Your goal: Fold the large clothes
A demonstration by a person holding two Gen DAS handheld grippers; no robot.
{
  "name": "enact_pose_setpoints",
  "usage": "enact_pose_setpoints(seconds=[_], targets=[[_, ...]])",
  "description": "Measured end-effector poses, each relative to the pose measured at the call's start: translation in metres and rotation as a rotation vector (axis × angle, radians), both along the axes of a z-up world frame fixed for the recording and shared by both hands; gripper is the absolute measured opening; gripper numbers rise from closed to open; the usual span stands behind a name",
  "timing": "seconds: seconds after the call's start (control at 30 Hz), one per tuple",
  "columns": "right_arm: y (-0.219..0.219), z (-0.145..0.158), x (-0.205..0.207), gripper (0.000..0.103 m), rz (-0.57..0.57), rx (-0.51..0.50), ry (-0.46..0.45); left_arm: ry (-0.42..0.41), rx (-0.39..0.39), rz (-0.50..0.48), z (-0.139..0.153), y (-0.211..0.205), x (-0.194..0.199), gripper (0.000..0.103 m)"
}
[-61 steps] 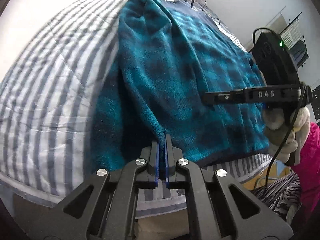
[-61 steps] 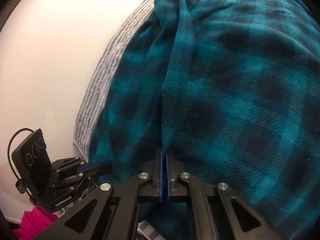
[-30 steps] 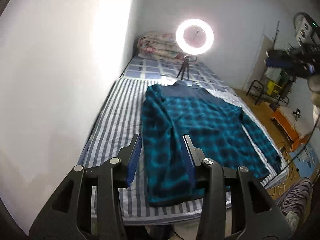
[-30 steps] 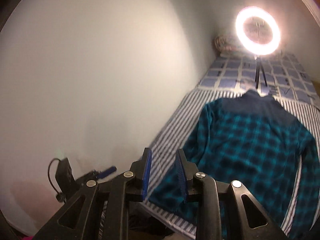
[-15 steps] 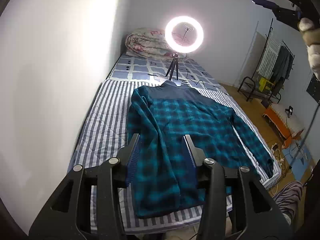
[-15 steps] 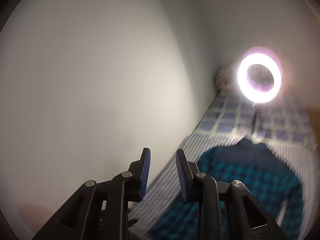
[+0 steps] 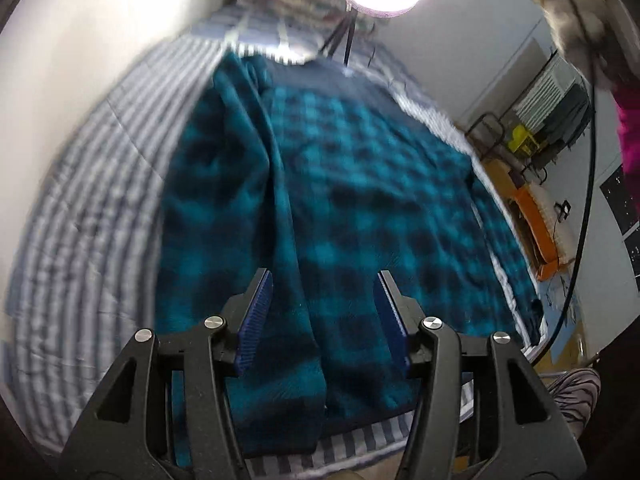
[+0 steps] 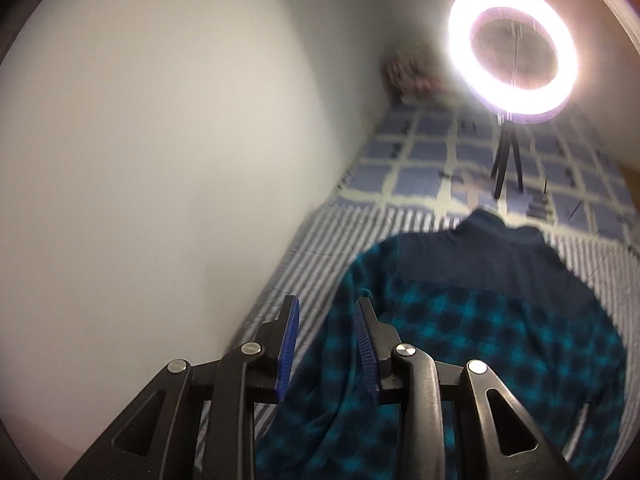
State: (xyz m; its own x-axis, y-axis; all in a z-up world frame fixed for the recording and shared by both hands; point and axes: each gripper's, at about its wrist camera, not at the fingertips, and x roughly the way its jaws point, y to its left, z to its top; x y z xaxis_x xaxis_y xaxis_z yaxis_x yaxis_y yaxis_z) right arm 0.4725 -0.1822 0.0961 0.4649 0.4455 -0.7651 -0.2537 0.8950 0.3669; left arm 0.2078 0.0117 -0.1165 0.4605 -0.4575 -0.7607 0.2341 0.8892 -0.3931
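Since release, left claw (image 7: 324, 320) nearer jacket (image 7: 360, 200) — both claws wide, empty.

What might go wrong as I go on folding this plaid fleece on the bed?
The fleece has a loose ridge where its left sleeve is folded in; a pinch by the open left hand-held gripper there may catch uneven layers. The ring light tripod stands just past the collar, so tugging the fabric might tip it.

A lit ring light (image 8: 513, 48) glares at upper right of the right wrist view, blooming over the wall. Both views are motion-blurred, stripes smeared at left; fisheye bends edges into dark corners.
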Motion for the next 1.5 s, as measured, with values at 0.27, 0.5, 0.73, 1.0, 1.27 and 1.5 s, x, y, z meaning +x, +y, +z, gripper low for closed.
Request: enact_pose_setpoints(seconds=[0.27, 0.5, 0.73, 1.0, 1.27, 1.5], targets=[[0.033, -0.105, 0.085, 0.049, 0.055, -0.019, 0.132, 0.102, 0.034, 0.015, -0.049, 0.008, 0.020, 0.054], [0.085, -0.183, 0.135, 0.048, 0.086, -0.086, 0.216, 0.159, -0.016, 0.027, -0.075, 0.031, 0.025, 0.054], [0.109, -0.229, 0.152, 0.001, 0.102, -0.149, 0.252, 0.136, -0.002, -0.004, -0.077, 0.031, 0.020, 0.054], [0.018, -0.188, 0.135, 0.000, 0.012, 0.031, 0.154, 0.087, 0.077, -0.053, -0.080, 0.009, 0.018, 0.060], [-0.055, -0.269, 0.126, 0.001, -0.132, 0.017, 0.287, 0.071, 0.120, -0.070, -0.082, -0.004, 0.018, 0.061], [-0.036, -0.229, 0.120, 0.027, -0.123, -0.138, 0.162, 0.059, 0.174, -0.090, -0.080, -0.012, -0.008, 0.061]])
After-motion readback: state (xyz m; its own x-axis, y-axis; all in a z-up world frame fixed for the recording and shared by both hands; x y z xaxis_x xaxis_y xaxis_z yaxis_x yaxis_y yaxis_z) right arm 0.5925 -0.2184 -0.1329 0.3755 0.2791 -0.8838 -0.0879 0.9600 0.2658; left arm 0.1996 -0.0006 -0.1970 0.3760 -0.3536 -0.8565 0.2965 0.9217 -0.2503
